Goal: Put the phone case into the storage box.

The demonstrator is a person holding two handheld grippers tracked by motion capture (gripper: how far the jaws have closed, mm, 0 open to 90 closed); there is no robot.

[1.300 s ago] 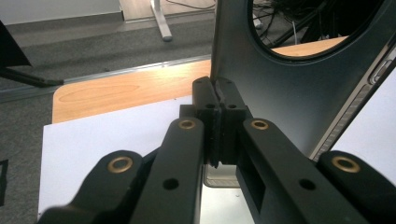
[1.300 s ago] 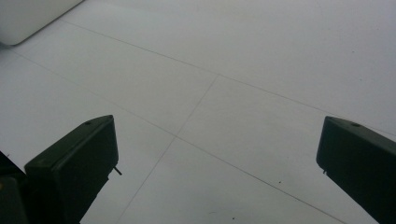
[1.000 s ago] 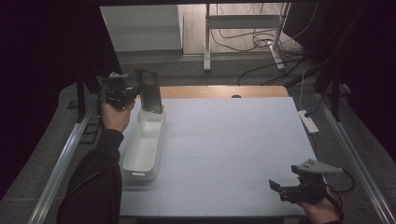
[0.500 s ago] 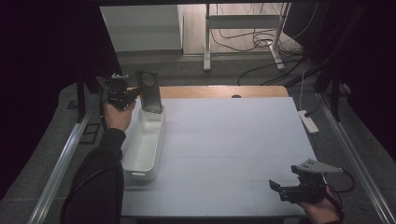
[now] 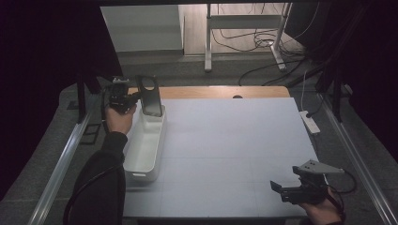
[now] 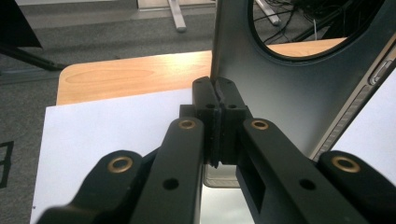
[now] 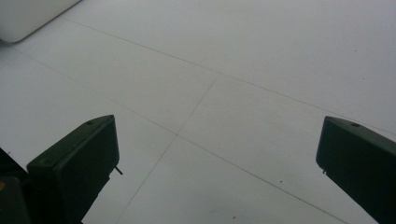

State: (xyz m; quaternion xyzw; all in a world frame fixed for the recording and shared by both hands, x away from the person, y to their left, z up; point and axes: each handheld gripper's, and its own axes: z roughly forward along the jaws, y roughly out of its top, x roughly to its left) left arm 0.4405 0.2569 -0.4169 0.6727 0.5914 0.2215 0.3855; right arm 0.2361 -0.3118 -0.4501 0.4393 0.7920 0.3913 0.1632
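A dark phone case (image 5: 150,97) with a round cutout hangs upright over the far end of a long white bin (image 5: 143,152). My left gripper (image 5: 137,97) is shut on the case's left edge. In the left gripper view the jaws pinch the thin edge of the case (image 6: 299,93) at the left gripper (image 6: 217,95) tips. My right gripper (image 5: 278,186) rests low at the table's front right corner. It stands open over the bare white mat (image 7: 219,70), as the right gripper (image 7: 217,154) view shows, with nothing between its fingers.
The white mat (image 5: 234,140) covers most of the table, with a wooden strip (image 5: 211,92) along the far edge. A white power strip (image 5: 310,122) lies off the right side. Metal rails run along both sides. A corner of the bin (image 7: 28,18) shows far off.
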